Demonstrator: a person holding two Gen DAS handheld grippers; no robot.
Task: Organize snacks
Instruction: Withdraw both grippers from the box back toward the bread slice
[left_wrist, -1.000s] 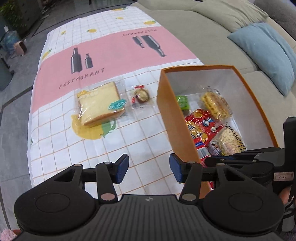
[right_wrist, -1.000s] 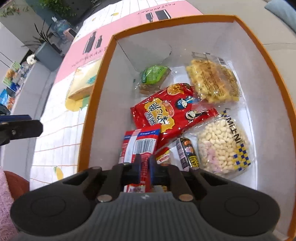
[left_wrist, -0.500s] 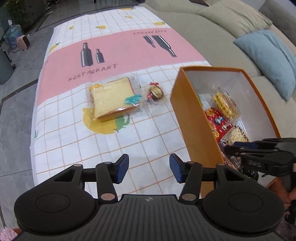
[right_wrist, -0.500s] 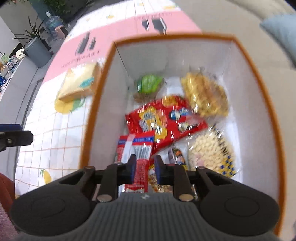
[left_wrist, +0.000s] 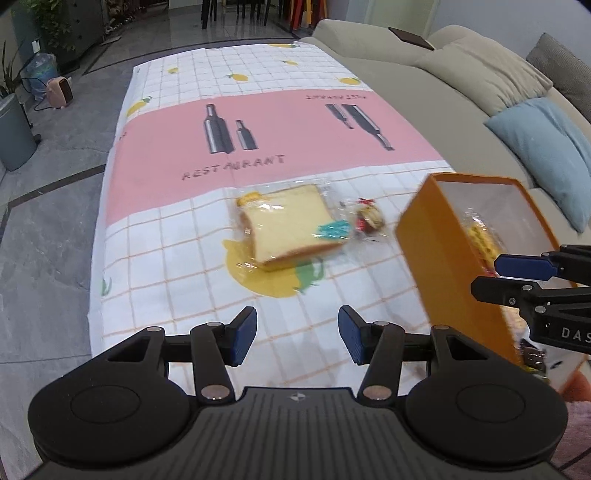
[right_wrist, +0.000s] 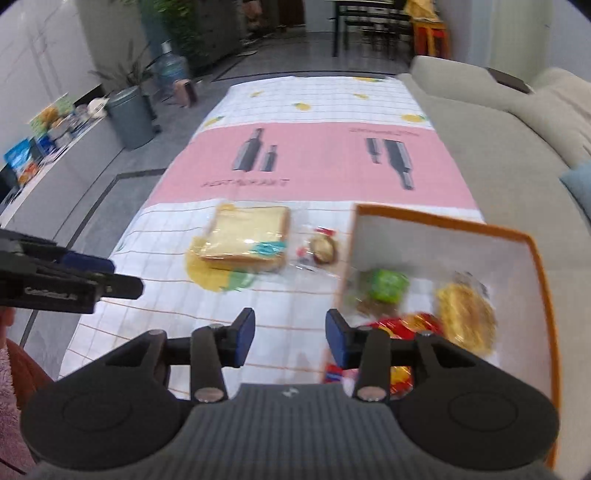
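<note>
A bagged slice of bread lies on the checked cloth, with a small wrapped sweet just to its right. Right of them stands the orange box, holding a green pack, a yellow snack, a red bag and a red-and-blue packet. My left gripper hovers open over the cloth, nearer than the bread. My right gripper is above the box's left wall. Its jaws are opening and nothing is between them.
A beige sofa with a blue cushion runs along the table's right side. Grey floor lies past the table's left edge, with a bin and plants beyond. The pink band of the cloth carries nothing.
My right gripper let go of the red-and-blue packet, which stays in the box, then rose out of the box with its jaws spreading. My left gripper drew back to the left, still open.
</note>
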